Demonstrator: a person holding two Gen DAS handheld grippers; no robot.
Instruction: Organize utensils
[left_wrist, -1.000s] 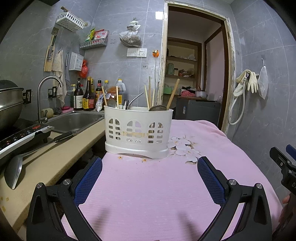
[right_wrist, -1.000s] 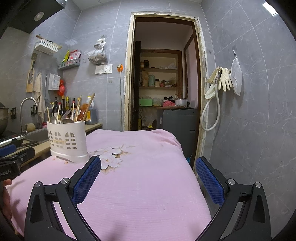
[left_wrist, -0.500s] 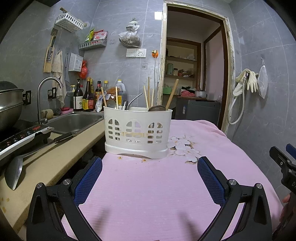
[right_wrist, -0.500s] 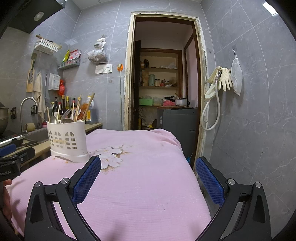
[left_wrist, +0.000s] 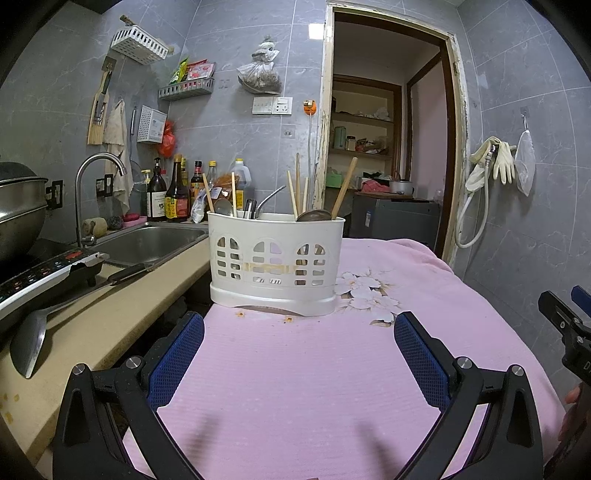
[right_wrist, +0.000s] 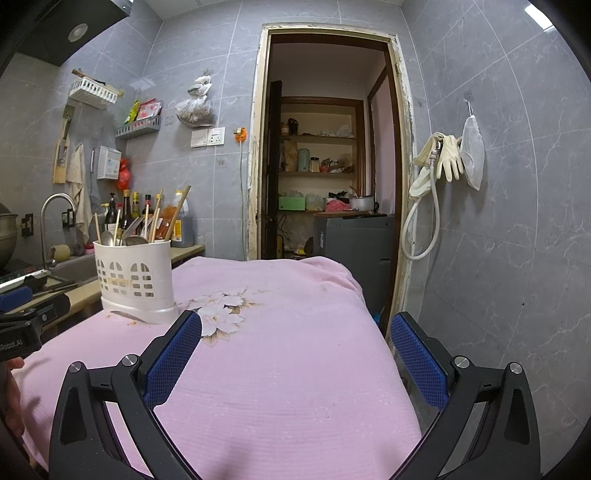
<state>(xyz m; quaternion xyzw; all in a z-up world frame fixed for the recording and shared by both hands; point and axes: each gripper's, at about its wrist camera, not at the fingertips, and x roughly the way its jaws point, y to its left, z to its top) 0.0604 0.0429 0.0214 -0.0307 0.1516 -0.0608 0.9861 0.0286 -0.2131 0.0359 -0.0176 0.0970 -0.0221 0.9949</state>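
Observation:
A white perforated utensil holder (left_wrist: 275, 264) stands upright on the pink flowered tablecloth (left_wrist: 314, 387), holding chopsticks (left_wrist: 343, 188), spoons and a ladle. It also shows at the left in the right wrist view (right_wrist: 135, 280). My left gripper (left_wrist: 298, 339) is open and empty, a short way in front of the holder. My right gripper (right_wrist: 295, 339) is open and empty over the cloth (right_wrist: 277, 369), to the right of the holder. The right gripper shows at the right edge of the left wrist view (left_wrist: 565, 325).
A counter (left_wrist: 96, 332) on the left carries a metal spatula (left_wrist: 33, 339), an induction cooker (left_wrist: 40, 273), a sink (left_wrist: 147, 243) and sauce bottles (left_wrist: 173, 195). A doorway (right_wrist: 325, 147) opens behind the table. Gloves (right_wrist: 447, 158) and a hose hang on the right wall.

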